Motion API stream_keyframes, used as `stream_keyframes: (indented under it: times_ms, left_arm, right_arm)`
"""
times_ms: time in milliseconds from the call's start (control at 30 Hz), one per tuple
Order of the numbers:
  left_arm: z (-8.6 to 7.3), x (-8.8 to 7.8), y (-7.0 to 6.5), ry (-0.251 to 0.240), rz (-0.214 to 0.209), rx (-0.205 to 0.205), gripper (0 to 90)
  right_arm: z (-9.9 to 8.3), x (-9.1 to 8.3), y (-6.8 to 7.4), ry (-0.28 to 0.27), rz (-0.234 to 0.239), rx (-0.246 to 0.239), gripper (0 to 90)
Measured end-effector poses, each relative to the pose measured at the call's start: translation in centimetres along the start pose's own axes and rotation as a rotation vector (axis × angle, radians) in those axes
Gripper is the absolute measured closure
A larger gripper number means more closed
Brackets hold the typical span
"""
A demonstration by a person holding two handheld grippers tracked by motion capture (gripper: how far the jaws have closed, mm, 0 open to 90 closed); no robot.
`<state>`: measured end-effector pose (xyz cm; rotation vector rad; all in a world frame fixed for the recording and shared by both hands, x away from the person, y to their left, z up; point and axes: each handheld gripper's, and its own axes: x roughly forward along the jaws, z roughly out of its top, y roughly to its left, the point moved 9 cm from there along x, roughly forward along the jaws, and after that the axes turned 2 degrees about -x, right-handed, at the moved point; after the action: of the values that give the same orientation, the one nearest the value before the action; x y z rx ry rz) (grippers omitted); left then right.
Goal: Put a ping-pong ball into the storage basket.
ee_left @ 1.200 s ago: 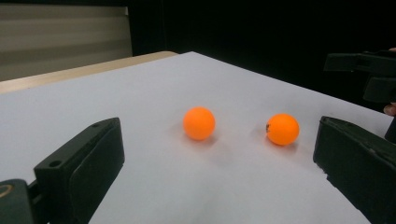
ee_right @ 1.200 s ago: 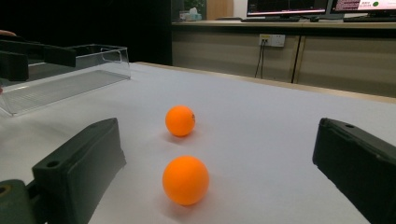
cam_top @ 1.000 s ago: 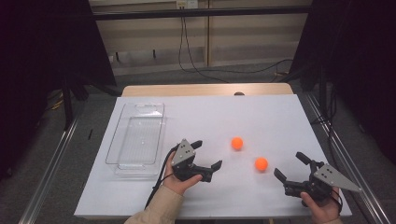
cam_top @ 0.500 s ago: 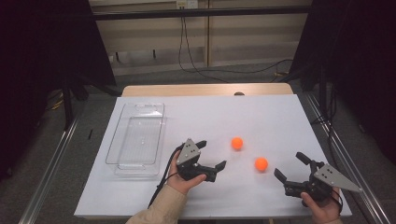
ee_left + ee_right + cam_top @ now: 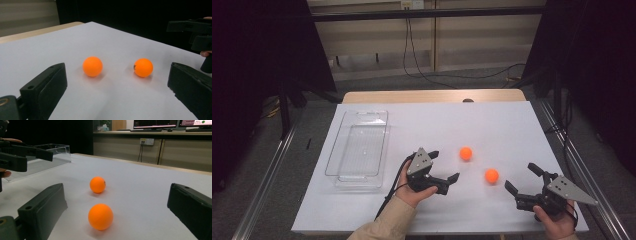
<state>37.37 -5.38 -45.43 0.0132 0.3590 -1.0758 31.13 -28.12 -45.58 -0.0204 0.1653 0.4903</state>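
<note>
The white tabletop carries a clear plastic tray at its left side, lying empty and well apart from the two orange balls. The left tool and the right tool both hover with jaws spread wide, grasping nothing. Between them lie the farther orange ball and the nearer orange ball, close together but apart, resting on the tabletop.
</note>
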Motion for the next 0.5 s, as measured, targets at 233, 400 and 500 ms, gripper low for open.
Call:
stream_keyframes:
  times_ms: [233, 400, 500]
  left_arm:
    - [-0.1, 0.7, -0.5, 0.02, -0.016, 0.005, 2.2]
    - [-0.1, 1.3, -0.7, 0.033, -0.021, 0.007, 2.2]
    - [-0.1, 1.6, -1.0, 0.037, -0.032, 0.006, 2.2]
  right_arm:
    - [0.0, 0.0, -0.1, 0.0, -0.003, 0.0, 1.2]
    - [0.0, 0.1, -0.1, 0.0, -0.003, 0.005, 1.2]
    - [0.0, 0.0, -0.1, -0.001, -0.003, 0.005, 1.2]
